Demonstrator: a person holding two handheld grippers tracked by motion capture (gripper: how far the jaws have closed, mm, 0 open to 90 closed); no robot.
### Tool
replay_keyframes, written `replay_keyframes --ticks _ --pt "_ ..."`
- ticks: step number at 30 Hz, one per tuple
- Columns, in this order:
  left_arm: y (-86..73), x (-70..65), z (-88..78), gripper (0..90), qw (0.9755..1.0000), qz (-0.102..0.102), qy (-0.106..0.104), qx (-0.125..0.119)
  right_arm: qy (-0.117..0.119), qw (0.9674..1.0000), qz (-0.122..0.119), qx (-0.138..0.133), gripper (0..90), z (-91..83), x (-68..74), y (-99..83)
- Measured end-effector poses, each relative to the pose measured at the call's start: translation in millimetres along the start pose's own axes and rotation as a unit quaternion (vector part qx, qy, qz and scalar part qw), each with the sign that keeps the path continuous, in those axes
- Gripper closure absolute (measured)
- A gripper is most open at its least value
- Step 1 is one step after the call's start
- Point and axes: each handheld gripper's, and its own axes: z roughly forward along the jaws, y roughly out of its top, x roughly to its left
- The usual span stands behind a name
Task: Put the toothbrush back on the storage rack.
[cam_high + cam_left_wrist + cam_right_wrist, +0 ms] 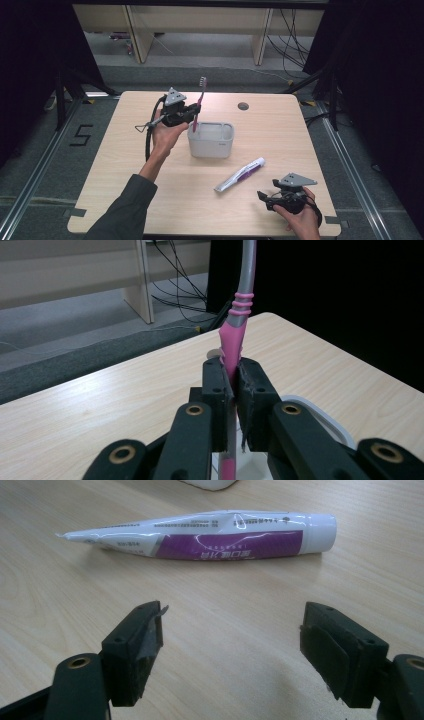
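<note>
Your left gripper (192, 116) is clamped on the pink toothbrush (199, 102), jaws pressed against the handle on both sides, holding it upright with the bristle head on top. Its lower end sits in or just over the left end of the white holder (211, 140); you cannot tell from these views whether it touches the bottom. The holder stands near the middle of the table (115, 165), with bare wood all around it and the far edge well behind.

Your right gripper (263, 196) rests low near the front right corner, close to the near edge, jaws spread wide with nothing between them. The toothpaste tube (210, 535) lies flat just ahead of those jaws, apart from them, cap end toward the holder. It lies between the gripper and the holder, touching neither. Its purple label carries white characters and fine print, too small and glare-struck to read
</note>
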Motion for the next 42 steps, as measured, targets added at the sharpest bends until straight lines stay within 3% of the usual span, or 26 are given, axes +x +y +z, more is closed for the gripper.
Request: replay_keyframes --ticks 7,17,26,42 --pt "-4.9 1.6 4.3 82.6 1.0 -0.002 0.004 -0.001 -0.001 1.0 0.001 0.001 26.1 -0.4 0.3 0.1" --pt "-22.5 6.9 13.1 82.5 0.9997 -0.02 0.01 0.001 -0.001 1.0 0.001 -0.003 26.1 -0.2 0.4 0.0" --pt "-39.7 8.8 20.7 82.5 0.9994 -0.028 0.015 0.016 -0.002 1.0 -0.007 -0.003 26.1 0.0 -0.4 0.1" --pt "-54.8 6.7 26.7 82.3 0.9991 -0.021 0.018 0.032 -0.001 1.0 -0.008 -0.003 26.1 0.2 -0.3 0.2"
